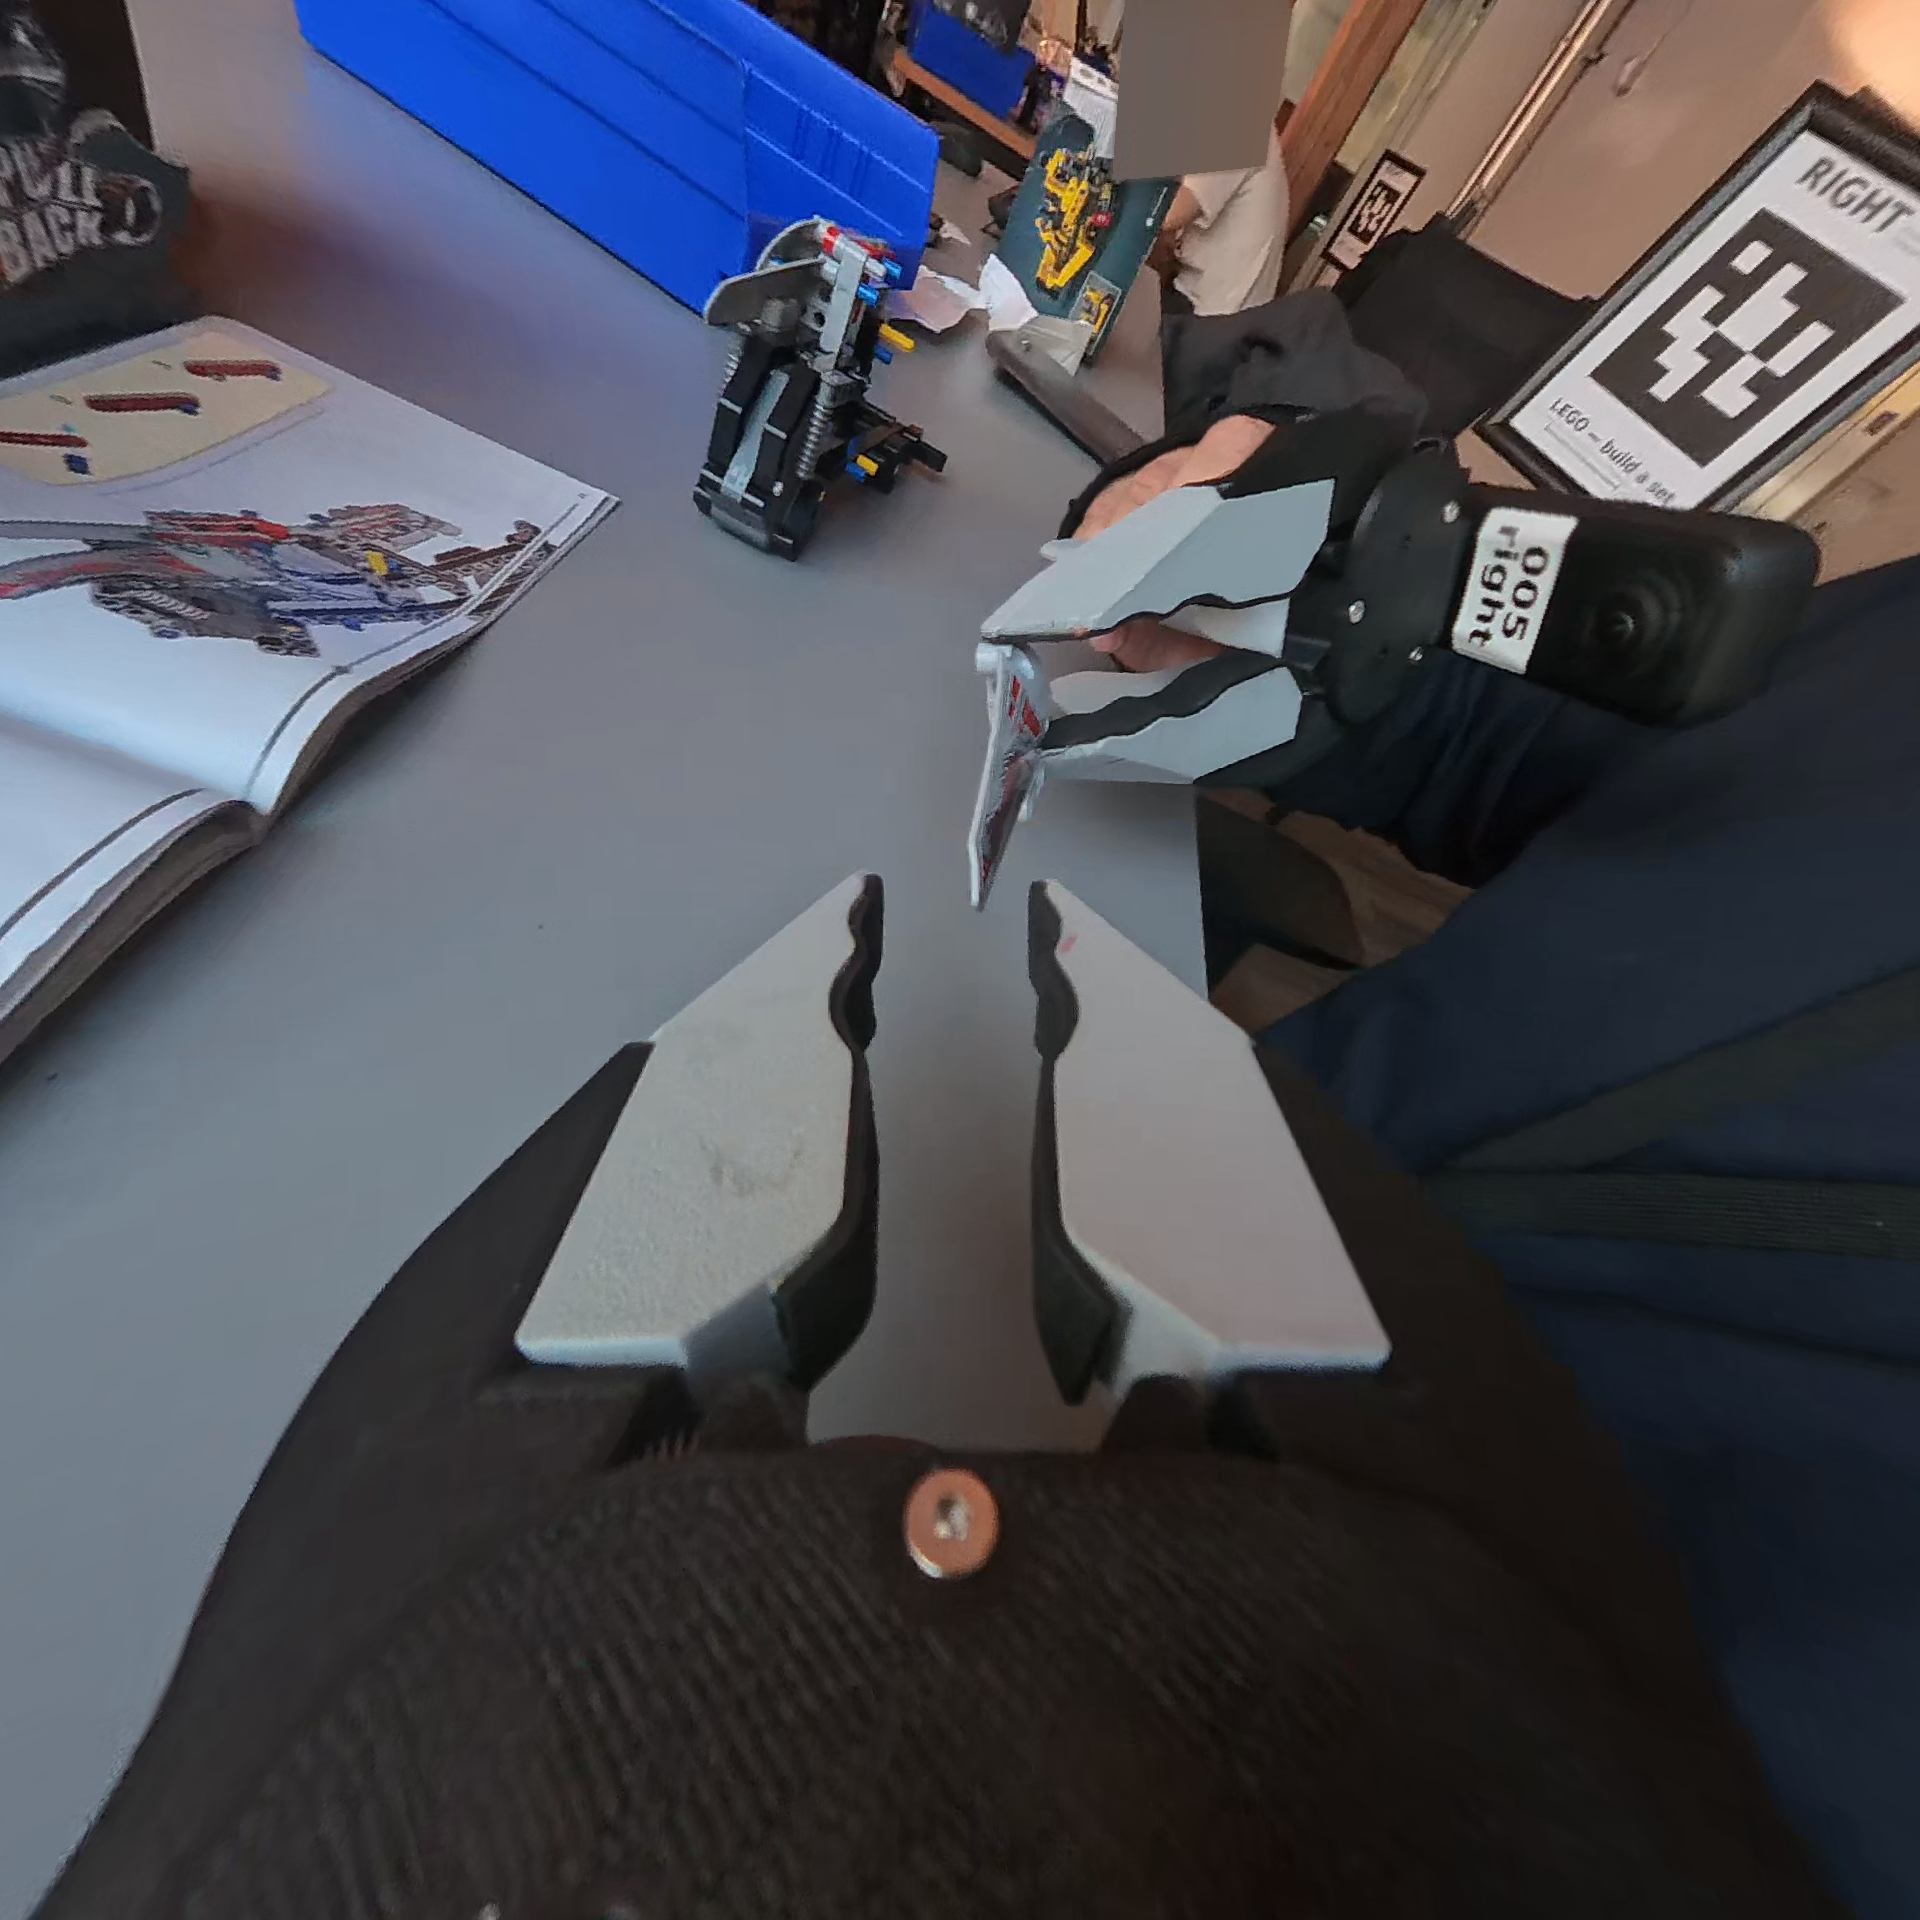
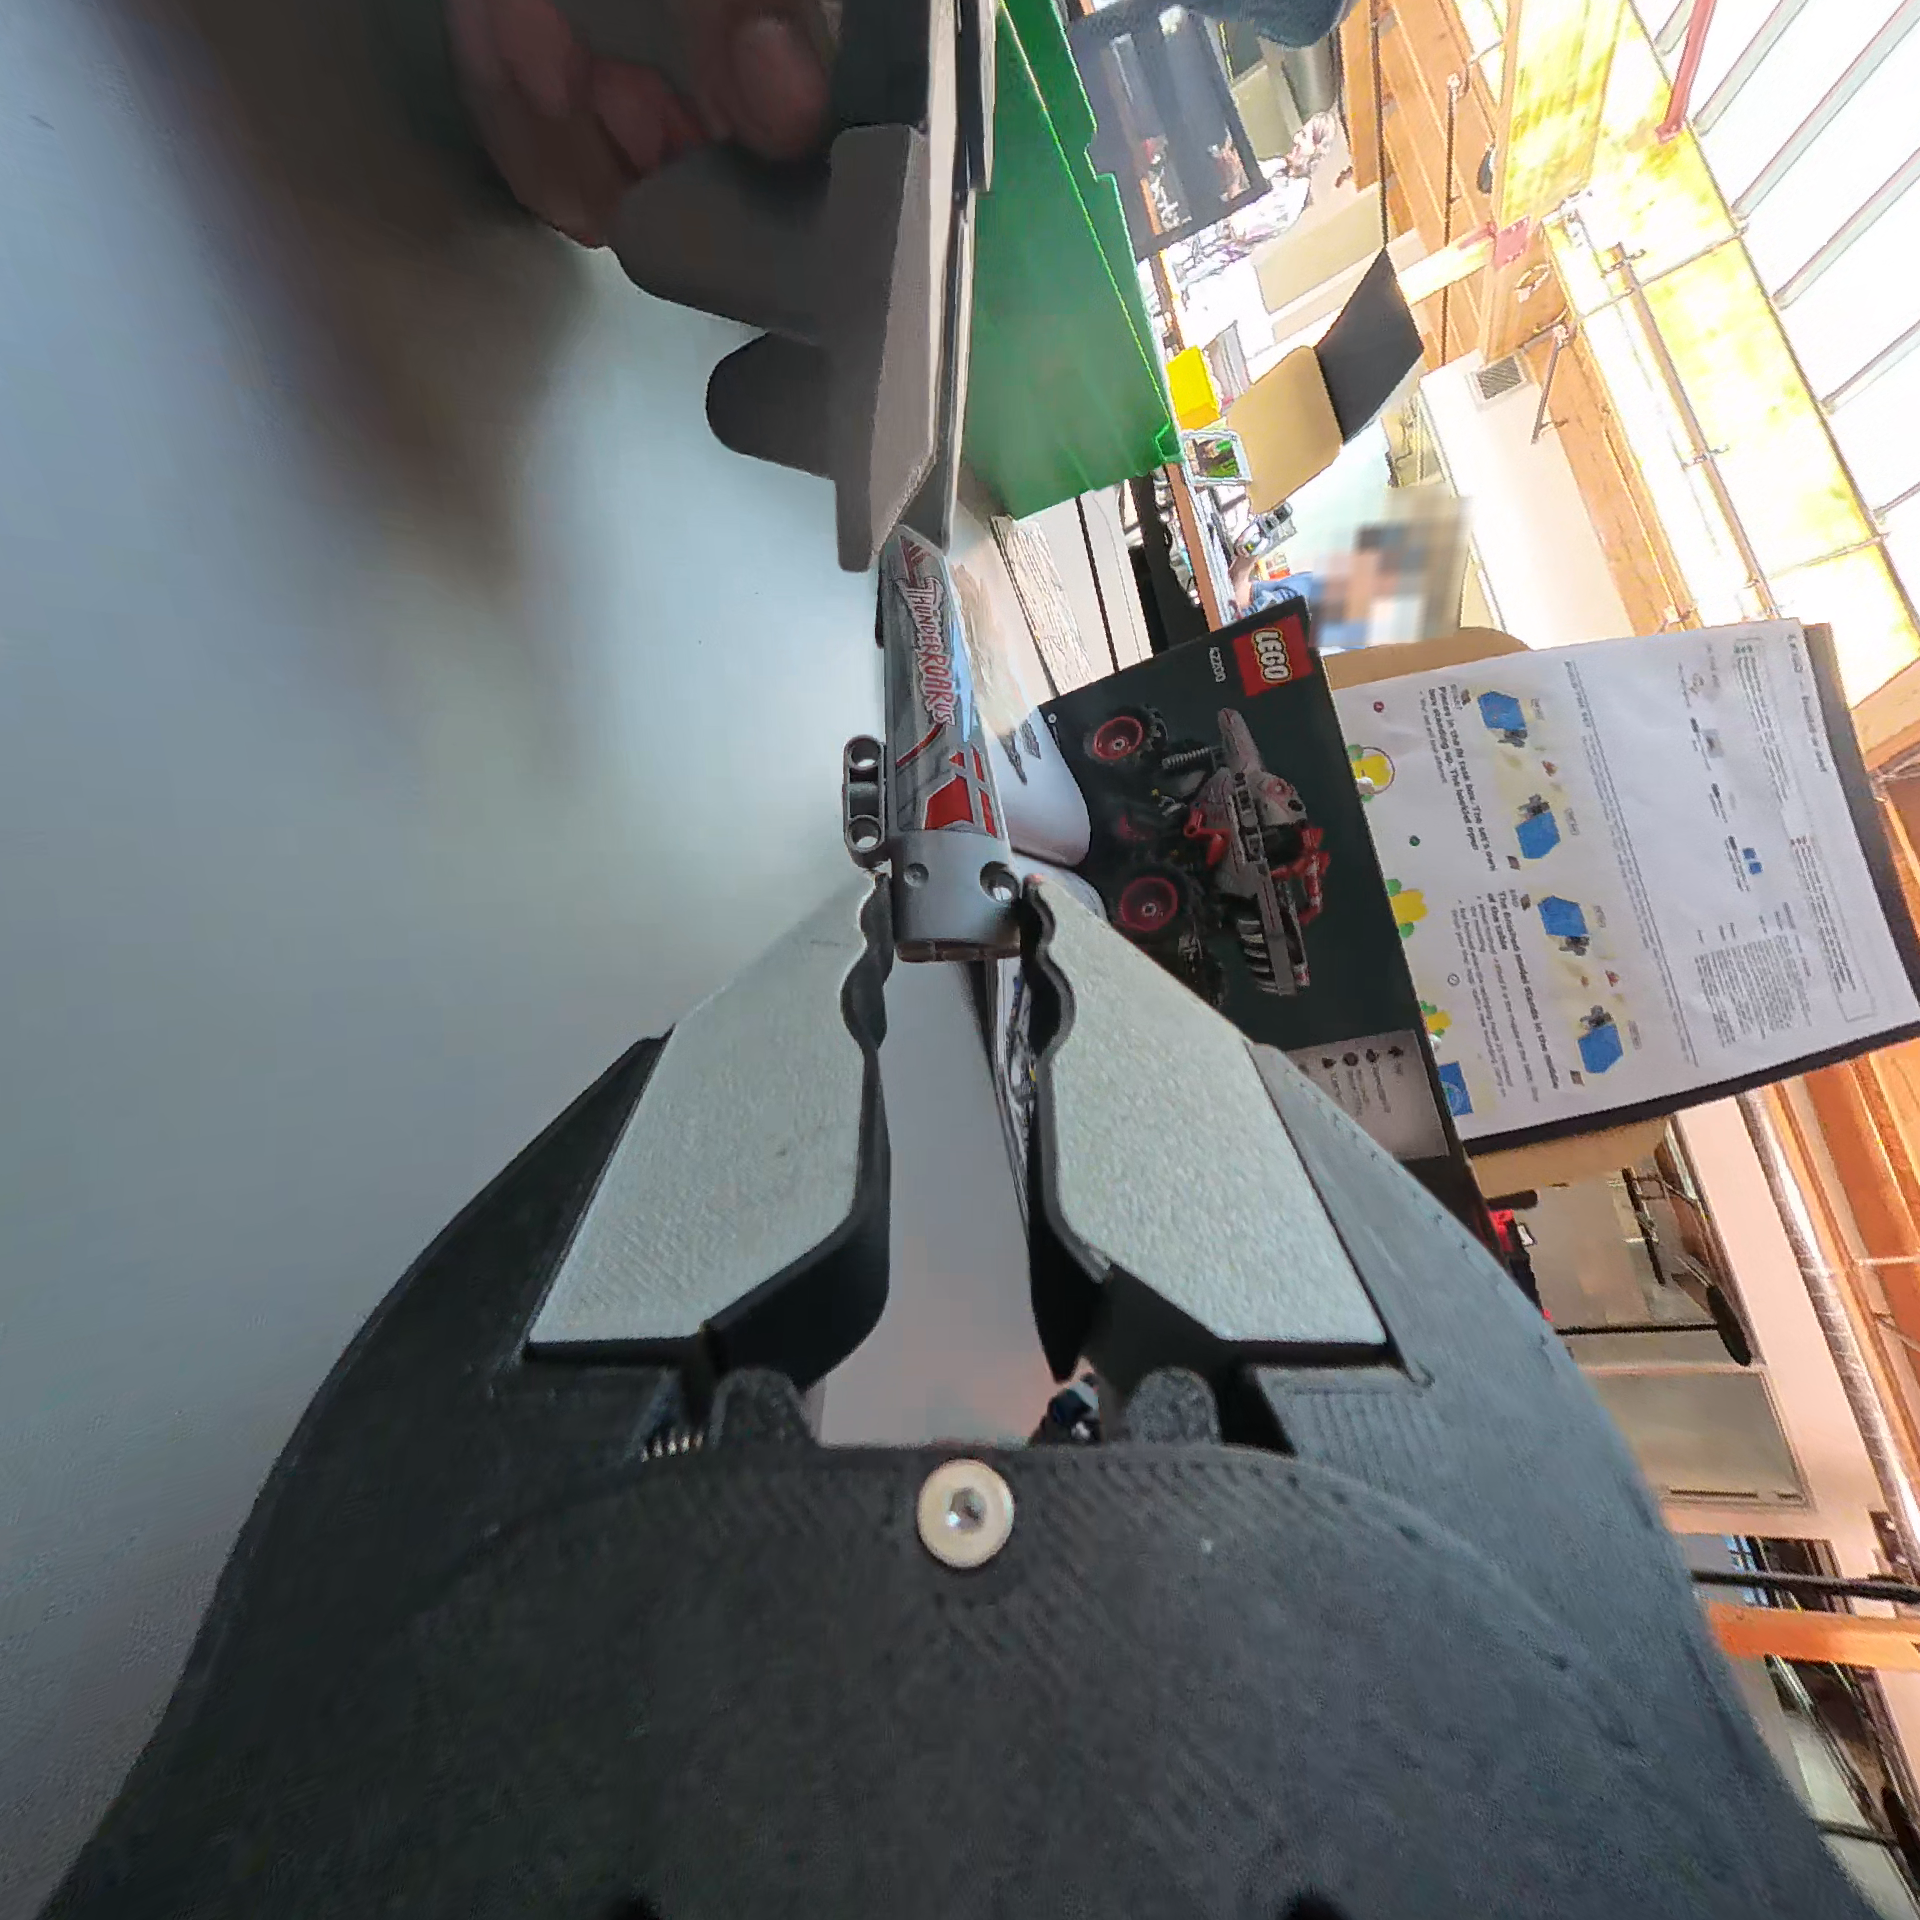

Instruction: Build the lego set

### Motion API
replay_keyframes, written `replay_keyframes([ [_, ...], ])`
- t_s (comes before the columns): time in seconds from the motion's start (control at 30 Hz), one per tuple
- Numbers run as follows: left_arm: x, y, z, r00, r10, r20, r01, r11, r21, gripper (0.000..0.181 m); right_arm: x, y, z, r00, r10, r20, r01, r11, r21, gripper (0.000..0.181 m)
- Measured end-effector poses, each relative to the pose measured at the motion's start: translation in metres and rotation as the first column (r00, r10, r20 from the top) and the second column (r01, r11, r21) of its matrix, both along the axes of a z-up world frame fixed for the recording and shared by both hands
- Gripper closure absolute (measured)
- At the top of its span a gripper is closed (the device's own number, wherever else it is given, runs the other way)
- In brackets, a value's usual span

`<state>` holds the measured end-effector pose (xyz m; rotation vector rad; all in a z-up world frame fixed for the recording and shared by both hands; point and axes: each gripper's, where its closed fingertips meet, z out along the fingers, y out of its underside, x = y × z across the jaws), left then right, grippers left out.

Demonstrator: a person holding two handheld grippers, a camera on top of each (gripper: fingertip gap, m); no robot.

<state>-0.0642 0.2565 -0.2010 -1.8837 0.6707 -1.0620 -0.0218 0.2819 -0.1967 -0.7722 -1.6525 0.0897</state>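
Note:
My right gripper (image 2: 951, 914) is shut on the end of a long grey panel (image 2: 940, 790) with red sticker art and a small grey connector (image 2: 862, 800) on its side. In the left wrist view the right gripper (image 1: 1016, 688) holds the panel (image 1: 1000, 790) hanging down over the table's right edge. The panel's lower tip is just beyond my left gripper (image 1: 956, 914), which is open and empty. The left gripper's finger (image 2: 883, 343) shows past the panel's far end in the right wrist view. The partly built black and grey model (image 1: 800, 395) stands farther back on the table.
An open instruction booklet (image 1: 239, 582) lies at the left on the grey table (image 1: 582, 790). A blue bin (image 1: 644, 114) stands at the back. A set box (image 2: 1236, 831), a printed sheet (image 2: 1621, 862) and a green bin (image 2: 1049, 291) stand beyond the panel. A framed marker sign (image 1: 1745, 312) stands at the right. About 6 cm separates my left fingertips from my right.

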Motion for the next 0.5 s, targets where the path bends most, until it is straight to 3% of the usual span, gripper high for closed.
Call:
replay_keyframes([
  [0.23,0.013,0.004,0.002,0.999,-0.021,0.043,0.022,1.000,-0.019,0.158,0.015,0.001,0.000,1.000,-0.026,-0.018,0.025,0.999,-0.019,0.160],
  [0.5,0.007,0.009,0.005,0.998,0.038,0.050,-0.038,0.999,0.007,0.157,0.016,0.008,0.006,0.997,-0.053,-0.056,0.051,0.998,-0.047,0.160],
])
